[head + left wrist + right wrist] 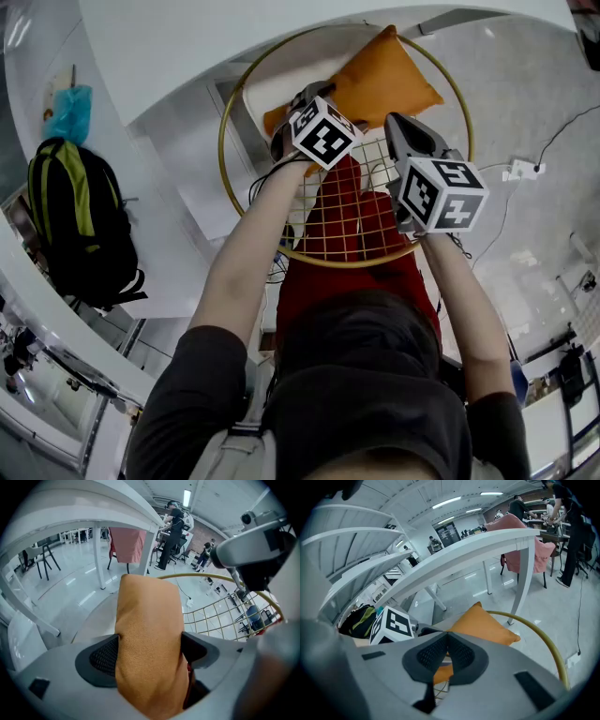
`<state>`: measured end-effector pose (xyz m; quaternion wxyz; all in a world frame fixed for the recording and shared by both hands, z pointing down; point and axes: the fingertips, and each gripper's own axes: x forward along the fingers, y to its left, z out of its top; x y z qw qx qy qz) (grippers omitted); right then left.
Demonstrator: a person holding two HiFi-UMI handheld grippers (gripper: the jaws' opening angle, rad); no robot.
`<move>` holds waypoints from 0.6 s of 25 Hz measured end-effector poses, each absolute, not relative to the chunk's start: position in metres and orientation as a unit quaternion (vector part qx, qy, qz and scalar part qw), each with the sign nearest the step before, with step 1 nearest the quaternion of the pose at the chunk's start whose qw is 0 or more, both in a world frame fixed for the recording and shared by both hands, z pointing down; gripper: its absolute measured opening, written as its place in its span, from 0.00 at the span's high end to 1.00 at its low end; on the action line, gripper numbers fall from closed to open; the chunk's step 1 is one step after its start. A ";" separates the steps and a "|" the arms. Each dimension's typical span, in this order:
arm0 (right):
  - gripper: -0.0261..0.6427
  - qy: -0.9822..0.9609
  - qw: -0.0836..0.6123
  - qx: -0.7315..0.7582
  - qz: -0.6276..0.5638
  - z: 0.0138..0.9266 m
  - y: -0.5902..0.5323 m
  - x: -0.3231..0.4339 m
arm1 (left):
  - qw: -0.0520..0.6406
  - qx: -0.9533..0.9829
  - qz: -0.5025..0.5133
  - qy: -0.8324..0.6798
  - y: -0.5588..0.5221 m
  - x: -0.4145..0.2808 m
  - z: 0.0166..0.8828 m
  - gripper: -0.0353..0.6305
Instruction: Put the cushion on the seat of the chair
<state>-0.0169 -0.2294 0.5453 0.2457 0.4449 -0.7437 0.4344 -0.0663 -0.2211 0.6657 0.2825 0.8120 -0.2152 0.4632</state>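
The orange cushion (384, 84) lies on the white seat (277, 89) of a chair with a gold ring frame (222, 150) and a wire-grid back (347, 225). My left gripper (302, 97) reaches down over the cushion's near corner. In the left gripper view the cushion (150, 620) fills the gap between the wide-spread jaws of that gripper (150, 649), and it looks unsqueezed. My right gripper (396, 124) hovers over the grid beside the cushion (480, 623). Its pads (440, 651) meet with nothing between them.
A white table (187, 47) curves over the chair on the far side, its leg (522, 578) close to the ring (546, 644). A black and green backpack (80, 220) sits on the left. A power strip (520, 171) with cables lies on the floor at the right.
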 end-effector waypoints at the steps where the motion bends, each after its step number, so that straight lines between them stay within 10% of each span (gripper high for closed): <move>1: 0.94 -0.744 0.245 0.445 0.435 0.545 -0.229 -0.017 | 0.282 0.813 0.459 -0.220 -0.222 -0.066 0.664 0.33; 15: 0.94 -0.749 0.240 0.446 0.428 0.535 -0.226 -0.016 | 0.334 0.816 0.392 -0.263 -0.237 -0.069 0.630 0.36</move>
